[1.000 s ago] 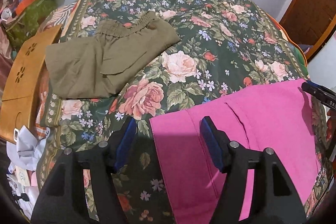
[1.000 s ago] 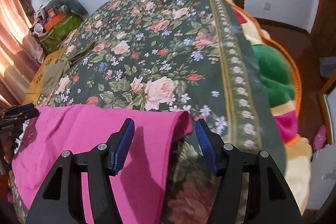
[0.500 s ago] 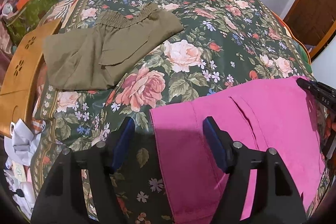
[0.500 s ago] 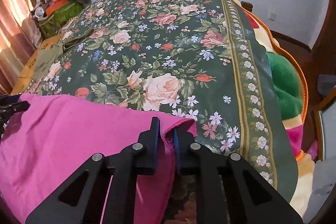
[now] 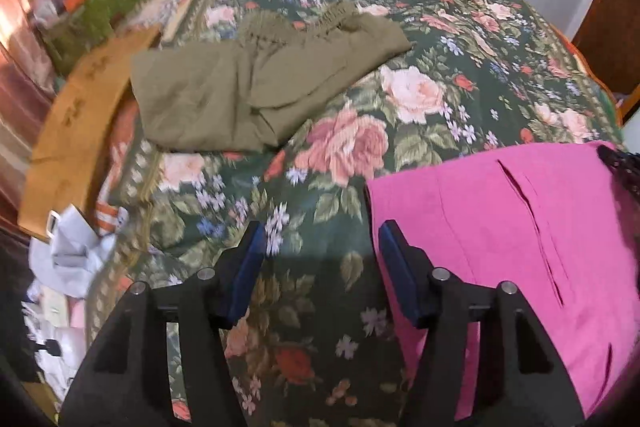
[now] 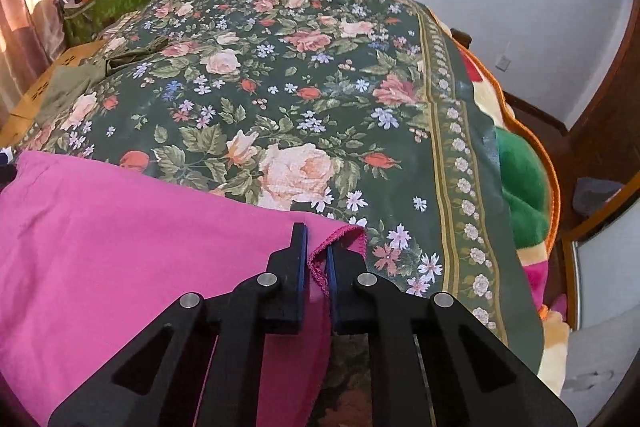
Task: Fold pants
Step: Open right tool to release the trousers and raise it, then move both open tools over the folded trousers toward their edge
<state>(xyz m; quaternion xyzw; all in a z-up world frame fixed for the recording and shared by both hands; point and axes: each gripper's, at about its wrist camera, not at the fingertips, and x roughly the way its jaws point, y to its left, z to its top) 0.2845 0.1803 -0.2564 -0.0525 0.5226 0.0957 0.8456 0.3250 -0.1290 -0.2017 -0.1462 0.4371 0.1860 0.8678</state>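
Observation:
Pink pants (image 5: 500, 227) lie flat at the near edge of a floral bedspread (image 5: 420, 99). My left gripper (image 5: 320, 263) is open, its right finger at the pants' left edge, its left finger over the bedspread. My right gripper (image 6: 318, 263) is shut on the right corner of the pink pants (image 6: 120, 247), with the hem pinched between the pads. The right gripper's tip shows dimly at the far right of the left wrist view (image 5: 620, 163).
Folded olive pants (image 5: 248, 83) lie at the bed's far left. A wooden board (image 5: 76, 123) and a clutter of papers (image 5: 68, 251) sit left of the bed. A green and orange blanket (image 6: 524, 195) hangs off the right side.
My right gripper closed on the pants' right corner and stays shut. My left gripper shifted left, so the pants' left edge now lies by its right finger.

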